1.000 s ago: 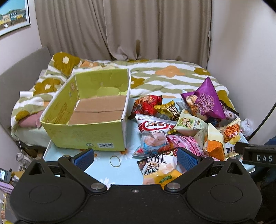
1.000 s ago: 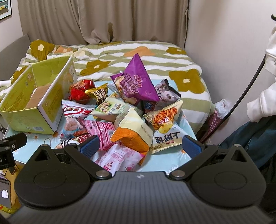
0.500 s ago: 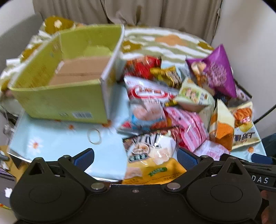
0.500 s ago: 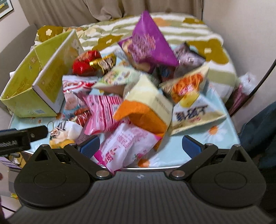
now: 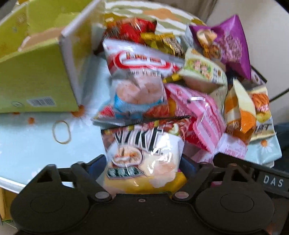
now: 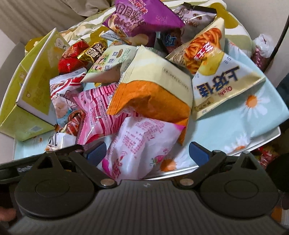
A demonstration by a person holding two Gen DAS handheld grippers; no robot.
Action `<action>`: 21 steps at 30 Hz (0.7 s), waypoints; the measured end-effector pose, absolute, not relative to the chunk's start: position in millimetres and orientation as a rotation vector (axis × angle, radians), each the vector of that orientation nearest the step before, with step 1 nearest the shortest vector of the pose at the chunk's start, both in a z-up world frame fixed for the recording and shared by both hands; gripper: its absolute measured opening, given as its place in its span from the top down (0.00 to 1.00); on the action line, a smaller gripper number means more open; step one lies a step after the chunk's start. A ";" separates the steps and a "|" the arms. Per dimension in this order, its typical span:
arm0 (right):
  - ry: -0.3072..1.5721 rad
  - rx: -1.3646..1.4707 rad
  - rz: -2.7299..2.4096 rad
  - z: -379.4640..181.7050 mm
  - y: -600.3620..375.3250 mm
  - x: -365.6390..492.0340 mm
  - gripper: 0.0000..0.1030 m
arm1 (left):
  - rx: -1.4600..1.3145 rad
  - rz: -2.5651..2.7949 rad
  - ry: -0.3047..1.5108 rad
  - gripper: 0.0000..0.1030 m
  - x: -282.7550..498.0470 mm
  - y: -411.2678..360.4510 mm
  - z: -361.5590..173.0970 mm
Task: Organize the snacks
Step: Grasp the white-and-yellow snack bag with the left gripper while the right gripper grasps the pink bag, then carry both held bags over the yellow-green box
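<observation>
Snacks point(image 6: 151, 94): over ten bags piled beside one green box point(image 5: 36, 85). Left gripper point(image 5: 142, 164) jaws have just been closing around one white-and-yellow bag point(image 5: 144, 159); right gripper point(image 6: 146, 153) jaws wide, holding nothing.

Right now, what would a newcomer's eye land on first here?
A jumbled heap of bright snack bags covers the pale blue daisy tablecloth, topped by a purple foil chip bag at the back. The open yellow-green cardboard box sits left. A white-and-yellow snack bag lies between the left gripper's closing jaws.
</observation>
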State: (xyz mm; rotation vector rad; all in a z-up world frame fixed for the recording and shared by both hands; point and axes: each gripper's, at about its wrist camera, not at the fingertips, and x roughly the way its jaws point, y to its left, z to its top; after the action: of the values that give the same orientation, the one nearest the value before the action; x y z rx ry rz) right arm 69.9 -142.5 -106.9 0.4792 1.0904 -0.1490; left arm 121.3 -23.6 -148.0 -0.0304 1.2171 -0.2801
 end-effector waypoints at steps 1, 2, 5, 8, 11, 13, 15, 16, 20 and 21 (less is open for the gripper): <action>1.093 0.477 -0.157 -108.8 -140.4 71.7 0.00 | -0.030 -0.289 1.227 0.20 122.0 -22.8 -151.1; 1.095 0.478 -0.166 -110.2 -138.7 72.6 0.00 | -0.030 -0.300 1.231 0.21 122.3 -21.6 -153.0; 1.093 0.480 -0.187 -112.2 -135.3 74.4 0.00 | -0.020 -0.338 1.224 0.23 122.1 -18.1 -153.9; 1.100 0.476 -0.205 -115.5 -131.6 77.1 0.05 | -0.020 -0.368 1.227 0.24 122.1 -14.5 -154.5; 1.099 0.482 -0.214 -119.0 -127.9 80.9 0.10 | -0.013 -0.395 1.229 0.25 121.6 -11.7 -152.2; 1.099 0.479 -0.214 -121.0 -125.0 84.2 0.12 | 0.004 -0.414 1.225 0.25 121.9 -11.1 -150.4; 1.103 0.463 -0.216 -122.6 -121.3 86.3 0.16 | 0.021 -0.429 1.219 0.26 123.8 -12.5 -149.1; 1.104 0.460 -0.215 -123.1 -120.1 86.8 0.18 | 0.026 -0.434 1.216 0.26 123.2 -12.4 -147.7; 1.094 0.459 -0.213 -121.3 -118.5 84.2 0.31 | 0.041 -0.447 1.192 0.26 119.2 -11.9 -140.0; 1.091 0.458 -0.212 -120.1 -118.8 83.5 0.35 | 0.042 -0.449 1.186 0.26 116.6 -10.8 -137.1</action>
State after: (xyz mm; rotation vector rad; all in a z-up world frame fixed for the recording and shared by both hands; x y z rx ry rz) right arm 83.5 -118.8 -120.1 0.4584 1.0910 -0.2120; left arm 116.6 -10.8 -137.1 0.0420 1.1856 -0.4491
